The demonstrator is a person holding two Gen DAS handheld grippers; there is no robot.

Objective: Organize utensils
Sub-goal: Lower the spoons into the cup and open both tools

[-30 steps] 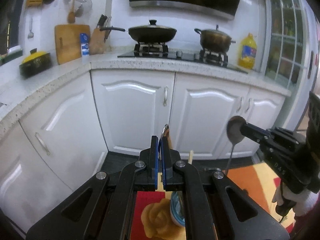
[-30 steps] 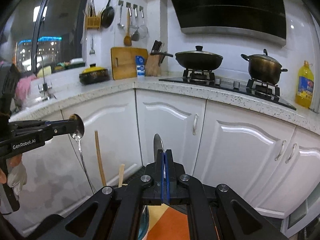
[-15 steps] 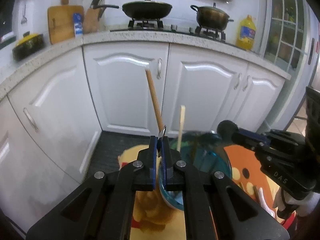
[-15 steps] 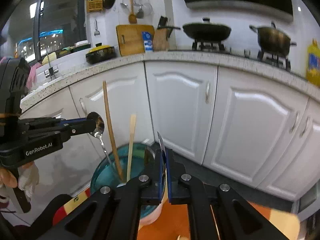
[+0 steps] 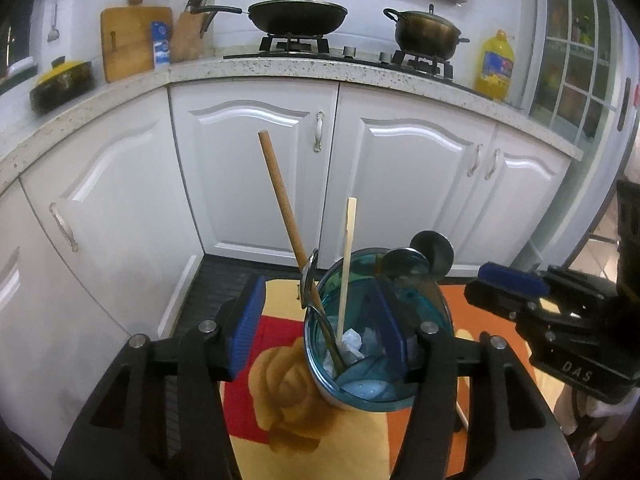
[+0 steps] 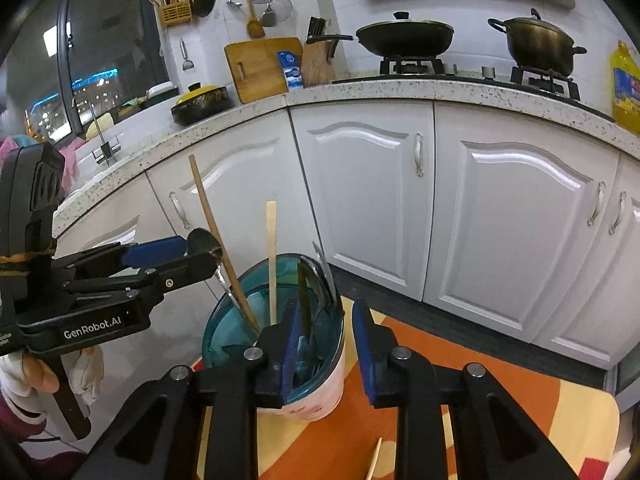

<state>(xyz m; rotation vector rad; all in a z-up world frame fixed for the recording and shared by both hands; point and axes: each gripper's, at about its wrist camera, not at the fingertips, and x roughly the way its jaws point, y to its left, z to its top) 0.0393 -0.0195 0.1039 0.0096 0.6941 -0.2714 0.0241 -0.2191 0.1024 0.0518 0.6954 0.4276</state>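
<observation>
Left wrist view: the left gripper [image 5: 320, 332] sits at lower centre with its fingers spread wide and nothing between them; the blue holder [image 5: 374, 332] stands in the gap.
Right wrist view: the right gripper [image 6: 326, 350] at lower centre has its fingers apart and holds nothing; its left pad [image 6: 290, 350] overlaps the holder's rim.
Holder contents: metal spoon [image 5: 310, 280] leaning on the left rim, brown wooden stick [image 5: 280, 204], pale bamboo stick [image 5: 346, 264], two spoons [image 5: 434, 254] at the right rim.
Holder location: on the orange and yellow mat [image 6: 460, 364], centre-bottom of both frames.
Loose item: a pale stick tip [image 6: 374, 464] lies on the mat at the bottom edge, probably next to collect.
Step in hand: releasing into the holder, judged complete.
Method: lift both grippers straight up with fingers kept wide, clear of handles.
Risk: brushing the leaning sticks may tip the holder.
</observation>
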